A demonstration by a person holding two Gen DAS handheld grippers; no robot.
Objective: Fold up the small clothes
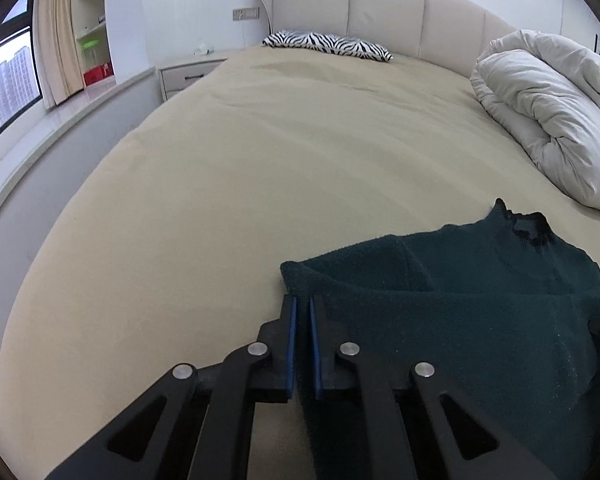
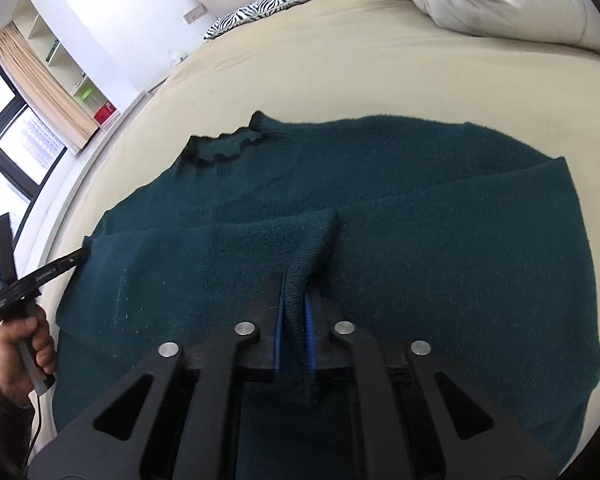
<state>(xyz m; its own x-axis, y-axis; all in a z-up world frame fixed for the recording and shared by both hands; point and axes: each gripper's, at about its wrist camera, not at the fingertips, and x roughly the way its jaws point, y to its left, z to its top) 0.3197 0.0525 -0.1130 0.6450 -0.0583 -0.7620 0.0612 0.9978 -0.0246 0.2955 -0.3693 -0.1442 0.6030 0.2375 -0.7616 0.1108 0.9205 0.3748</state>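
The sweater (image 2: 380, 208) lies spread on the bed (image 1: 260, 160), neck towards the headboard, with one sleeve folded across its body. It is a thick, fuzzy knit, so I judge it soft and floppy with a bit of weight: it will sag and drag on the sheet unless lifted from two points at once. The knit should grip well between rubber pads, not slip. Edges and cuffs look like the best places to take hold, since a pinch in the middle would only raise a tent of cloth.

The right gripper (image 2: 296, 312) points steeply down at the sweater, its fingers clamped on a raised ridge of knit, probably a cuff or sleeve end. The left gripper (image 1: 303, 312) sits at the sweater's left edge, also angled down, its blue pads drawn close with a fold of the cloth running between them, so it looks pinched there too. In the right view a hand (image 2: 24, 344) holds that tool's handle beside the bed.
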